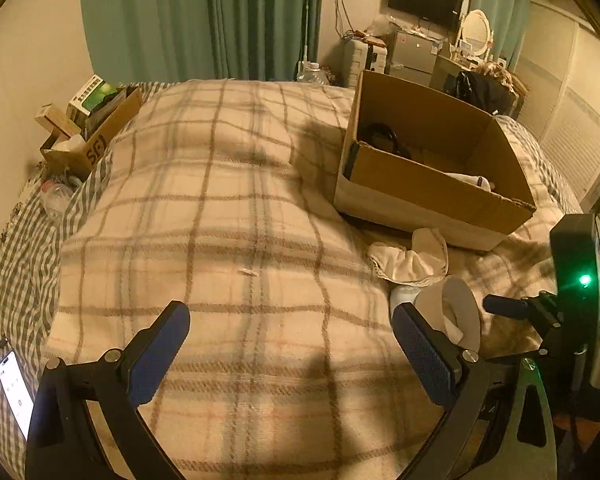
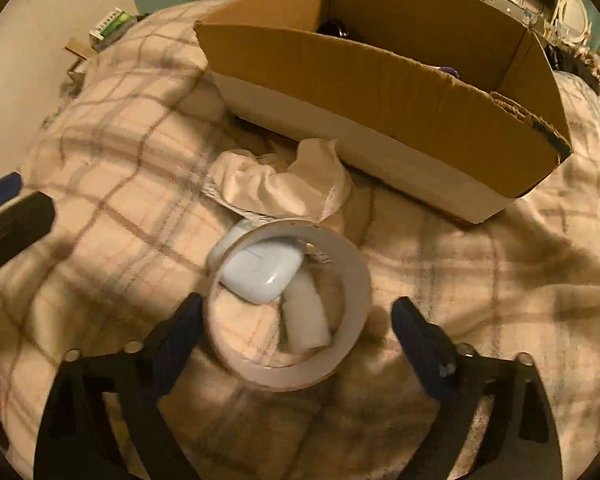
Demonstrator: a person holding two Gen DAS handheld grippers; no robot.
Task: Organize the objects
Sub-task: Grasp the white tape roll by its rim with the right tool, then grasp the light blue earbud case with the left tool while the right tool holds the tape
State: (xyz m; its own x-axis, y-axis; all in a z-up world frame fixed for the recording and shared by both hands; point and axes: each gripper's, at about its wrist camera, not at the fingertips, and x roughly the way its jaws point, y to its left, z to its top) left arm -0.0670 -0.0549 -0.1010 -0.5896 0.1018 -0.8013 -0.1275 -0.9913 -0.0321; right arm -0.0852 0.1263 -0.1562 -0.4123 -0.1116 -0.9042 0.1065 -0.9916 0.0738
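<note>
both wrist views low, sharing box (image 1: 428, 184)

Green curtains (image 1: 204, 16), plaid-blanketed bed (image 1: 236, 208)

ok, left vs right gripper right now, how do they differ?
Left gripper has only bare plaid blanket between its fingers; right gripper has the white tape roll between its fingers, the left one at the rim. Left is away from the cardboard box; right faces it. Both are open.

Wide bare plaid blanket (image 1: 228, 216) ahead of my left jaws, open brown cardboard box (image 2: 380, 80) walling the far right, crumpled white cloth (image 2: 284, 184) just before it, white tape roll (image 2: 288, 304) between my spread right jaws, pale blue case (image 2: 260, 272) behind it.
</note>
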